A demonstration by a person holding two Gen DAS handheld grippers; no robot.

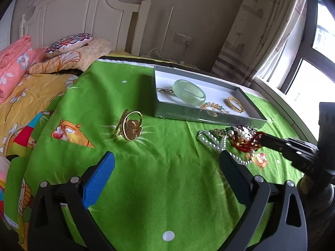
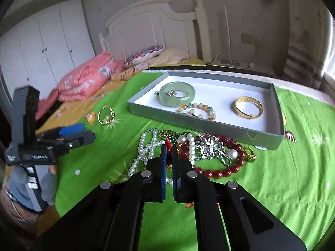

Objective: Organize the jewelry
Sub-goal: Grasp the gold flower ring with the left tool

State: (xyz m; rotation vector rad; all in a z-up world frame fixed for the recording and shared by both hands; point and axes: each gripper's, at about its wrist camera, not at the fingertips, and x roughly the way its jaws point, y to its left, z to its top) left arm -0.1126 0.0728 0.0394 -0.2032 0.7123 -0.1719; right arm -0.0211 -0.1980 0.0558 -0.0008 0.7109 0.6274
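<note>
A grey tray (image 2: 205,123) (image 1: 209,119) holds a green jade bangle (image 2: 177,94) (image 1: 189,92), a bead bracelet (image 2: 196,110) and a gold bangle (image 2: 248,106) (image 1: 235,104). In front lies a tangled pile: pearl necklace (image 2: 144,150) (image 1: 211,142), red bead bracelet (image 2: 219,171), silver brooch (image 2: 211,146). My right gripper (image 2: 169,146) (image 1: 261,140) is shut on a red piece of the pile (image 2: 168,144). My left gripper (image 1: 165,156) (image 2: 84,131) is open and empty above the cloth. A gold ring ornament (image 1: 129,128) (image 2: 105,115) lies left.
The green cartoon cloth (image 1: 159,188) covers a bed. Pink quilt (image 2: 83,79), pillows (image 1: 69,44) and a white headboard (image 1: 83,12) stand behind. A window (image 1: 314,62) and curtain are at the right.
</note>
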